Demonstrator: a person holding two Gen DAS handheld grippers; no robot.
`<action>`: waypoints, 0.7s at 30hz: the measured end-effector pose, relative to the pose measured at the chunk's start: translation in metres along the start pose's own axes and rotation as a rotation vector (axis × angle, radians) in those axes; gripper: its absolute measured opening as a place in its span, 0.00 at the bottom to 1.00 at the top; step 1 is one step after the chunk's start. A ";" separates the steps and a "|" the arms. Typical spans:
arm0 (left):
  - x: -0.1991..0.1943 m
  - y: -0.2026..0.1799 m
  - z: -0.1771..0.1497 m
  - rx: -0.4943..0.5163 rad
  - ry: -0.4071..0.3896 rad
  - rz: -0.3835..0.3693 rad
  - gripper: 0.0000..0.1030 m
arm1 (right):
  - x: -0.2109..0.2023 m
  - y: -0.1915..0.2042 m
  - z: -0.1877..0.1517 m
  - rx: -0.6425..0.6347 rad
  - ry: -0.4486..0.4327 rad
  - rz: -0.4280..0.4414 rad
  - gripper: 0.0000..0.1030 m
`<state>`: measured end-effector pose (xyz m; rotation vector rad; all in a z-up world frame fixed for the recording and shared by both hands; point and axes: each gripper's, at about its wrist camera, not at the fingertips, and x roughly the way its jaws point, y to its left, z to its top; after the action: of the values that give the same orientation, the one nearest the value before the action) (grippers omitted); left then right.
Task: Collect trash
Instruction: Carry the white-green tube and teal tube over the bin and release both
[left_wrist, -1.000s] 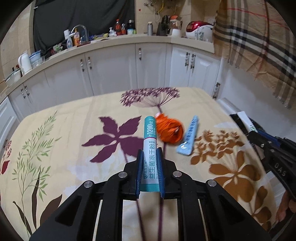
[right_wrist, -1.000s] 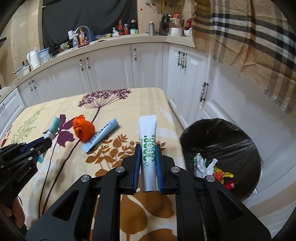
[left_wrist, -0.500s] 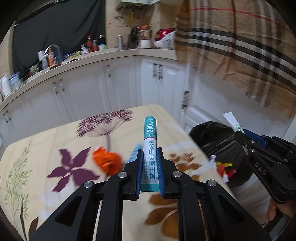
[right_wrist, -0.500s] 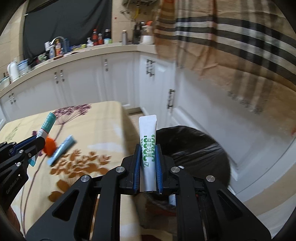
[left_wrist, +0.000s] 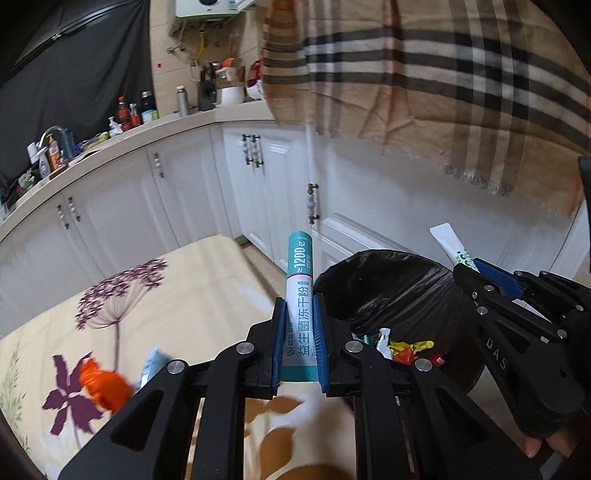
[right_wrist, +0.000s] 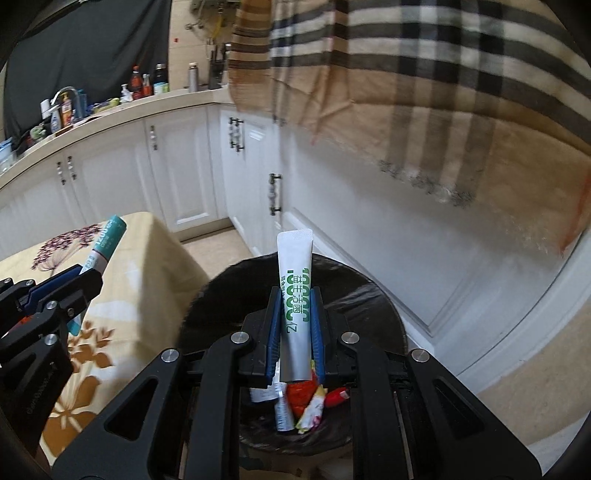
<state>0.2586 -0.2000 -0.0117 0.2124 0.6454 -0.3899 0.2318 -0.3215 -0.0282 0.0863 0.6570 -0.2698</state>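
The right gripper (right_wrist: 294, 325) clamps a white green-printed sachet stick (right_wrist: 295, 295) — long axis forward, directly over the black-lined trash bin (right_wrist: 373, 295); the left gripper (left_wrist: 299, 339) grips a teal-and-white sachet stick (left_wrist: 300, 280), likewise pointing ahead, above the table's edge. Floral beige tablecloth (left_wrist: 177, 295) below; white kitchen cabinets (left_wrist: 147, 206) behind — a plaid cloth (left_wrist: 443, 74) hangs overhead.

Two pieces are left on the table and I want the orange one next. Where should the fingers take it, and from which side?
The orange wrapper looks like a crumpled wad, blurred here. Probably come from above and pinch across its bulging middle, fingers clear of the blue sachet beside it on its right.
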 end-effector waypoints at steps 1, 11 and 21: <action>0.005 -0.003 0.001 0.002 0.004 -0.003 0.15 | 0.003 -0.003 -0.001 0.002 0.002 -0.008 0.14; 0.041 -0.028 0.010 0.041 0.040 -0.020 0.17 | 0.033 -0.024 -0.004 0.046 0.023 -0.034 0.20; 0.042 -0.023 0.010 0.024 0.051 -0.017 0.42 | 0.041 -0.029 -0.006 0.069 0.036 -0.050 0.26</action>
<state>0.2848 -0.2360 -0.0318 0.2406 0.6933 -0.4099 0.2508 -0.3575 -0.0579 0.1407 0.6860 -0.3398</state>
